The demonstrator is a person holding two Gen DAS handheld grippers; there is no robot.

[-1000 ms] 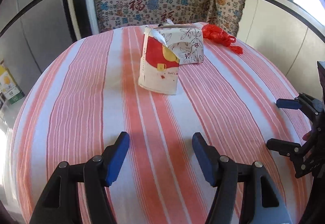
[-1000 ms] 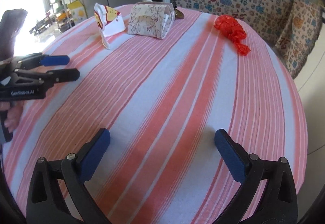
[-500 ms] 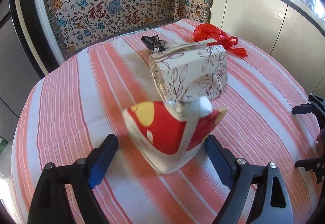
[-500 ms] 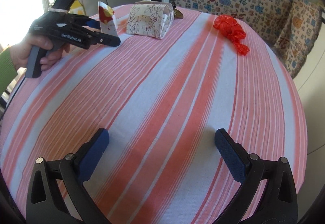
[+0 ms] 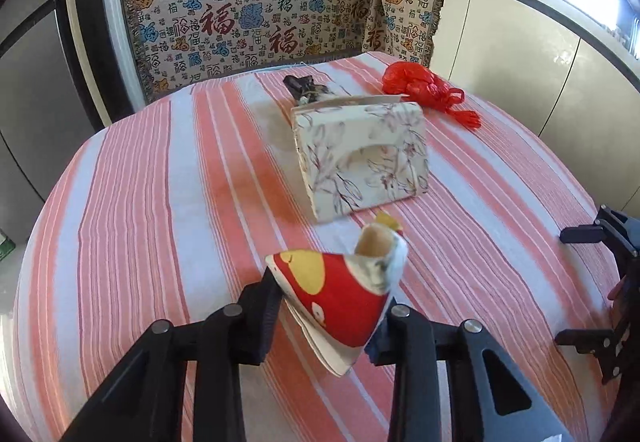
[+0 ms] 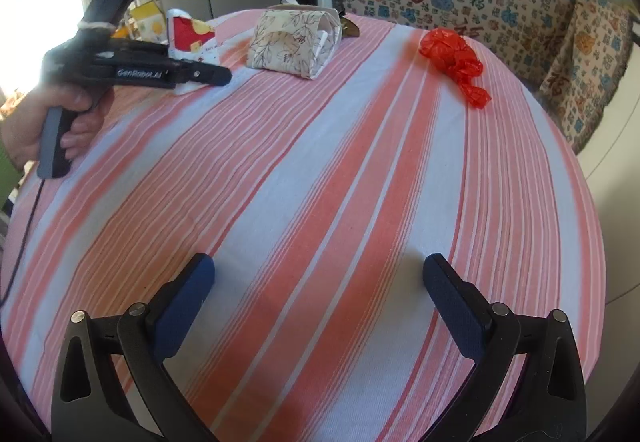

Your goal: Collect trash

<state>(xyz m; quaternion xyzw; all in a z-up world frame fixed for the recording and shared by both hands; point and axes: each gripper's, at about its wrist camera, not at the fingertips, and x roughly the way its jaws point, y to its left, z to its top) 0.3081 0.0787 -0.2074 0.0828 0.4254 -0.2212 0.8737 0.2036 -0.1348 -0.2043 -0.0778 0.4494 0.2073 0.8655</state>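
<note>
My left gripper (image 5: 326, 316) is shut on a red, yellow and white paper packet (image 5: 340, 298), which tilts up between its fingers over the striped tablecloth (image 5: 160, 201). The packet (image 6: 188, 35) and the left gripper (image 6: 212, 75) also show at the left of the right wrist view. A crumpled red plastic bag (image 5: 424, 87) lies at the far right of the table; it also shows in the right wrist view (image 6: 454, 59). My right gripper (image 6: 320, 294) is open and empty above the near part of the table.
A floral tissue box (image 5: 364, 157) lies on its side mid-table, with a small dark object (image 5: 306, 87) behind it. A patterned cloth-covered bench (image 5: 260, 9) stands behind the table. White cabinets (image 5: 520, 53) are to the right.
My left gripper has closed on the packet and holds it tilted. The right gripper has stayed still and open.
</note>
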